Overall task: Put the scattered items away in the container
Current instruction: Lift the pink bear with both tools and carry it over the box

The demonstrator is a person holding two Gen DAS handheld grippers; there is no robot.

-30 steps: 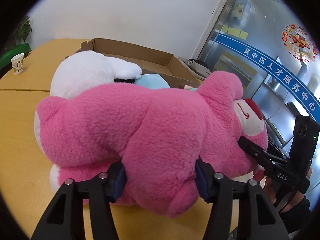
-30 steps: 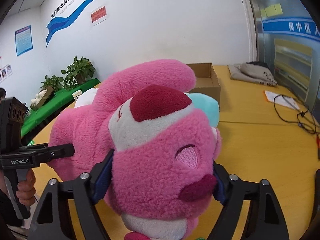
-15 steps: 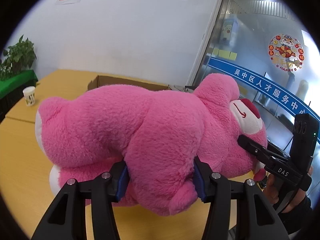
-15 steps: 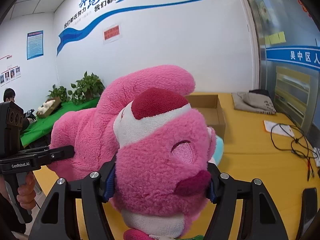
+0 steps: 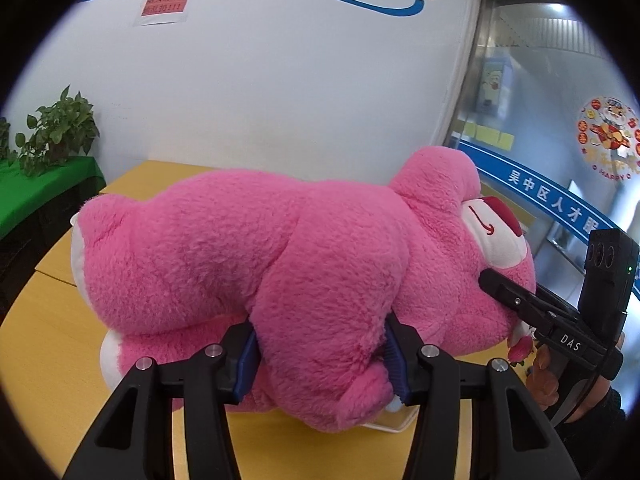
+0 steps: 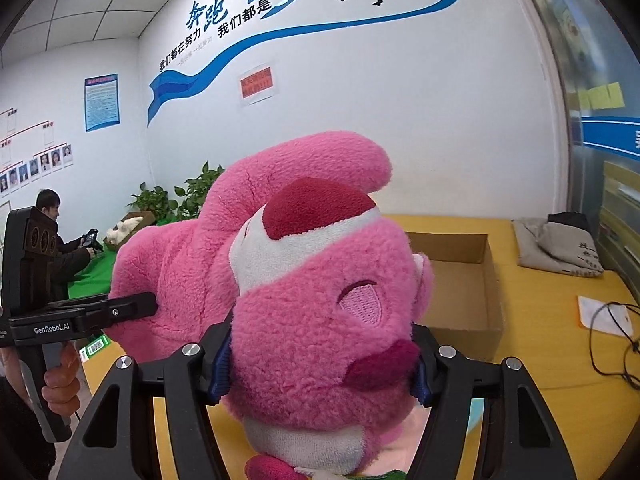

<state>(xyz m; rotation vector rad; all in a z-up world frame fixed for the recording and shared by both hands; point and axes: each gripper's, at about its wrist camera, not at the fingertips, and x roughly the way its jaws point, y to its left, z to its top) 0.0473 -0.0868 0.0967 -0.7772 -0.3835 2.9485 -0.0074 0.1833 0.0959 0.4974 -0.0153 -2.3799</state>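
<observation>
A large pink plush bear [image 5: 280,264] is held lying sideways in the air above the yellow table [image 5: 44,352]. My left gripper [image 5: 322,356] is shut on one of its limbs. My right gripper [image 6: 318,364] is shut on its head [image 6: 320,300], and shows at the right of the left wrist view [image 5: 516,304]. The left gripper shows at the left of the right wrist view [image 6: 128,308]. The open cardboard box [image 6: 464,280] stands on the table behind the bear's head. Other toys are hidden behind the bear.
A grey cloth bag [image 6: 556,248] lies at the far right of the table. A white paper and black cables [image 6: 608,320] lie nearer right. Potted plants [image 5: 56,132] stand on a green-covered table at left. A person [image 6: 52,232] sits in the background.
Both grippers have lifted the pink bear up off the table. The white and blue toys and the box have dropped out of the left wrist view, and more of the wall shows.
</observation>
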